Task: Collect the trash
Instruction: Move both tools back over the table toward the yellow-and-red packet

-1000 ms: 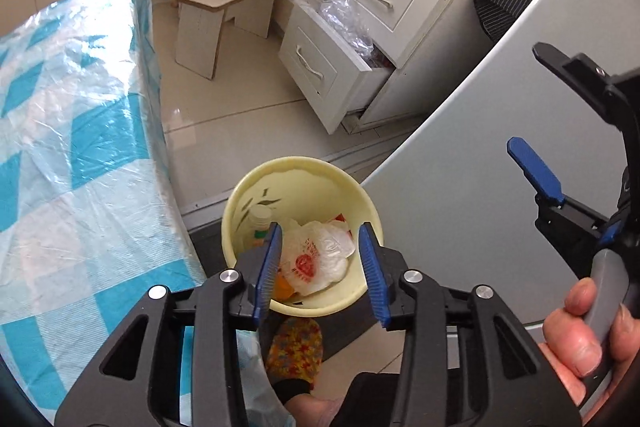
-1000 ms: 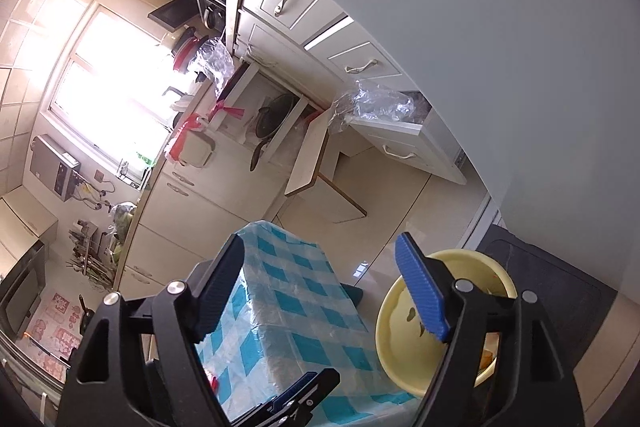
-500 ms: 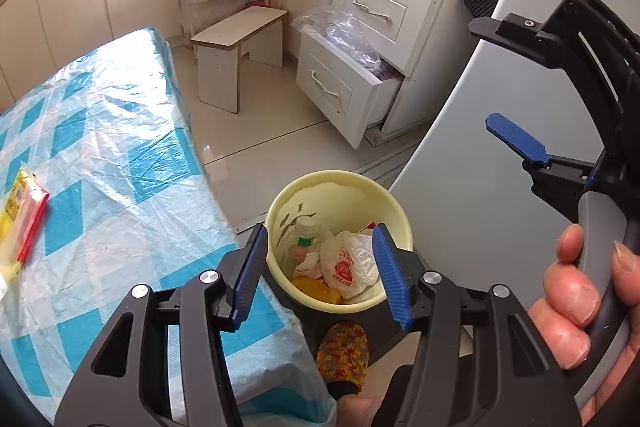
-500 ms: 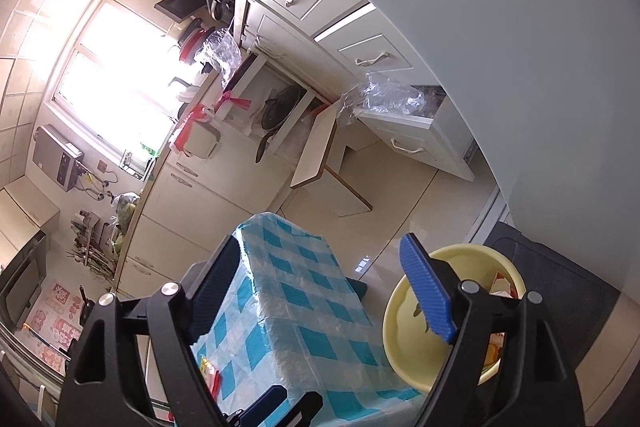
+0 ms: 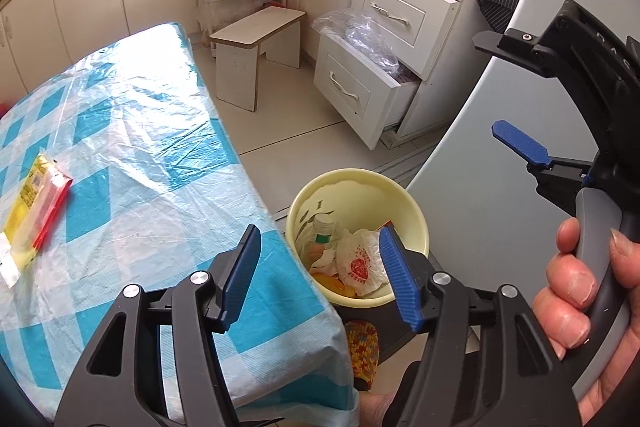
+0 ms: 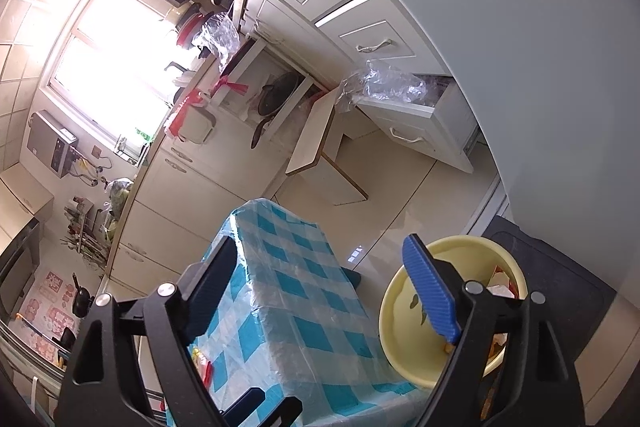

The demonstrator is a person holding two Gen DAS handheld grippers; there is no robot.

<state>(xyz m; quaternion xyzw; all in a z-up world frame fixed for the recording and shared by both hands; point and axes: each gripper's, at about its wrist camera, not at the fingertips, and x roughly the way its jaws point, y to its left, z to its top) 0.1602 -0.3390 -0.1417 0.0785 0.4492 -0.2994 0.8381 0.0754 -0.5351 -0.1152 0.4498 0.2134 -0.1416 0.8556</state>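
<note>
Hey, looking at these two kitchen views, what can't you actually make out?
- Round yellow trash bin: its bottom, in the left wrist view, is buried under a white crumpled bag.
- Yellow and red wrapper: print too small; in the right wrist view the right claw frame hides most of it.
- Open white drawer: contents blurred by clear plastic.

Left hand-held gripper [image 5: 320, 271] now back from the bin [image 5: 412, 211], jaws opening, empty.
</note>
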